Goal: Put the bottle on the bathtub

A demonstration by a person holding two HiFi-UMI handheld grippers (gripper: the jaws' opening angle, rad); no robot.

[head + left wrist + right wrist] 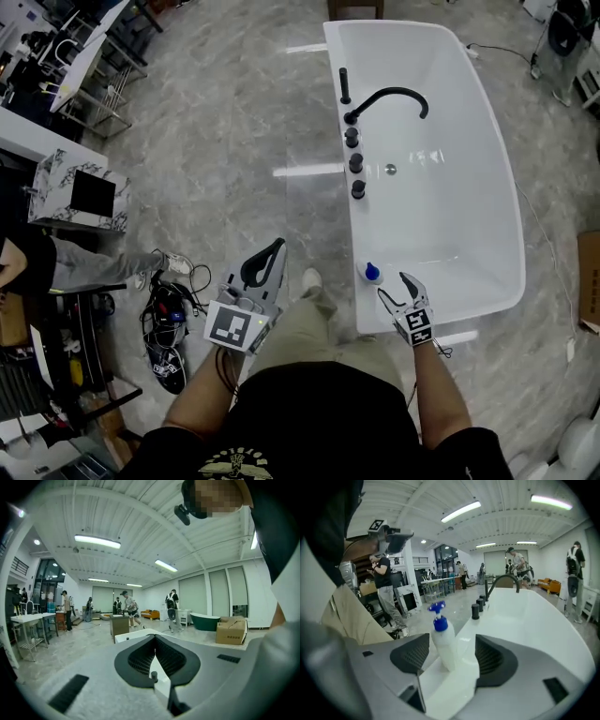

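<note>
On bathtub (361, 234) rim, near corner: bottle (372, 273), upright.
Your right gripper (394, 287) straddles it, released; your left gripper (274, 249) is clenched, empty.

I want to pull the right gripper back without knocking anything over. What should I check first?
1. Bottle upright on the bathtub rim: ok.
2. Right gripper jaws apart, pads off the bottle: ok.
3. Bottle fully out of the gap between the right jaws: cannot tell; the right gripper view shows it in line with the gap.
4. Bottle set well back from the rim's outer edge: cannot tell.
5. Left gripper shut, empty, away from the bathtub: ok.
</note>
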